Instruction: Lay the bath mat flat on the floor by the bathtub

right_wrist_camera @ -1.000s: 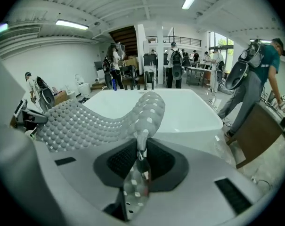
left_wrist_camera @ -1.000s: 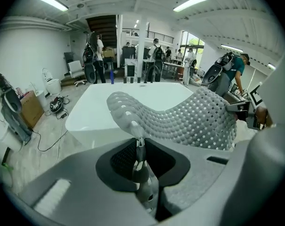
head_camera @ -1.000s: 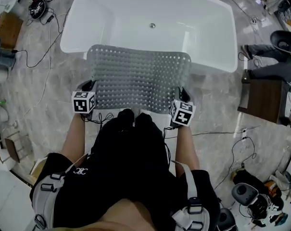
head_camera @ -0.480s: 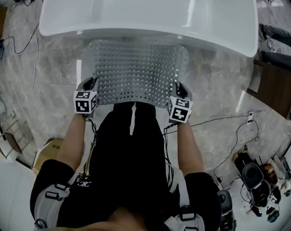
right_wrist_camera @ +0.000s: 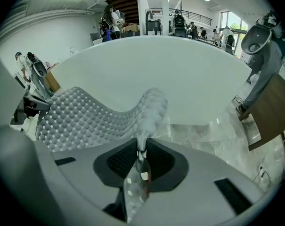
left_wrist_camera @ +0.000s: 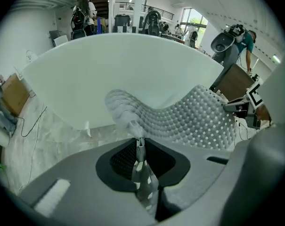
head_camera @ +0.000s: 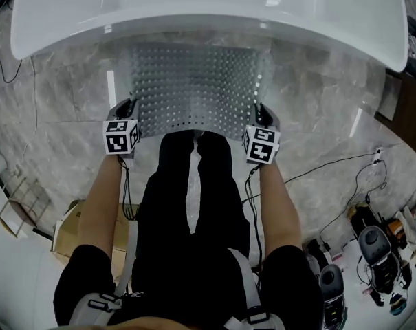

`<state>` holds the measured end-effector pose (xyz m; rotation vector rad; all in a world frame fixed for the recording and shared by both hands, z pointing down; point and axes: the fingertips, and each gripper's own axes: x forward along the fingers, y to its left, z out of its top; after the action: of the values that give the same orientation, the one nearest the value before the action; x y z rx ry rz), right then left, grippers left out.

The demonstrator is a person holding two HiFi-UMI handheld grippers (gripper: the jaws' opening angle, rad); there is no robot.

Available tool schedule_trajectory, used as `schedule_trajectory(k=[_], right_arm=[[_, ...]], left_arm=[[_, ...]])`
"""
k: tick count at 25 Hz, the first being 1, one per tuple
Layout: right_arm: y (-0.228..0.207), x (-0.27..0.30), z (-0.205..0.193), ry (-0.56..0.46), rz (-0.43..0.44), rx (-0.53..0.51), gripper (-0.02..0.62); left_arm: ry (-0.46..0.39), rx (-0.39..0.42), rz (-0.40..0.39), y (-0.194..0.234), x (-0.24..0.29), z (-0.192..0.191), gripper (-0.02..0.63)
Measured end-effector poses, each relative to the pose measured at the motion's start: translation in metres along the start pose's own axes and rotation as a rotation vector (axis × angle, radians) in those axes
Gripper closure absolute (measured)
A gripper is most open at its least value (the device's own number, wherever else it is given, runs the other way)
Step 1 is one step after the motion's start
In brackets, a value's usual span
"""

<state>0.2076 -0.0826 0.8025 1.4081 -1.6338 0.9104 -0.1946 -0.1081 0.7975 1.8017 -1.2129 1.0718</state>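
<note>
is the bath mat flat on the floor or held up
Held up, not flat: the bath mat sags between the left claw and right claw, both pinching its edge.

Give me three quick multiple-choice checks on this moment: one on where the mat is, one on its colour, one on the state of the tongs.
1. Where is the bath mat relative to the bathtub?
A. Inside it
B. In front of it, over the floor
C. Draped across its rim

2. What colour is the mat?
A. Grey
B. Red
C. Blue

3. How are the left tongs and right tongs?
A. Both open and empty
B. Only the left shut on the mat
C. Each shut on a near corner of the mat

Answers:
1 B: the head view shows it spread over the marble in front of the tub.
2 A: the studded sheet reads grey in every view.
3 C: each gripper view shows the mat's edge pinched between the jaws.
</note>
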Motion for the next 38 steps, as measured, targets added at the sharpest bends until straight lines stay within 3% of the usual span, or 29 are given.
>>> schedule_trajectory(k=[5,13,17,21,28,33,36,38], right_arm=[[-0.006,0.075,-0.023,0.031,0.015,-0.016,0.532],[-0.045,0.187,-0.040,0.021,-0.024,0.041,0.532],[-0.073,0.231,-0.054,0.032,-0.043,0.067,0.532],[-0.090,0.276,-0.076,0.100,-0.049,0.082,0.531],[-0.131,0.338,-0.116,0.186,-0.122,0.120,0.531],[-0.152,0.375,-0.147,0.241,-0.162,0.128,0.517],[-0.151,0.395,-0.149,0.205,-0.160,0.153,0.512],[-0.156,0.403,-0.155,0.188,-0.176,0.192,0.493]], left_arm=[[0.010,0.072,-0.007,0.010,0.070,-0.009,0.549],[0.024,0.021,-0.005,0.028,0.191,-0.028,0.549],[0.074,0.062,0.004,0.037,0.239,-0.055,0.543],[0.131,-0.022,0.002,0.052,0.278,-0.092,0.540],[0.201,-0.022,0.095,0.079,0.347,-0.114,0.531],[0.215,0.049,0.157,0.100,0.388,-0.124,0.502],[0.249,-0.003,0.189,0.109,0.404,-0.138,0.491],[0.260,-0.025,0.219,0.118,0.407,-0.141,0.443]])
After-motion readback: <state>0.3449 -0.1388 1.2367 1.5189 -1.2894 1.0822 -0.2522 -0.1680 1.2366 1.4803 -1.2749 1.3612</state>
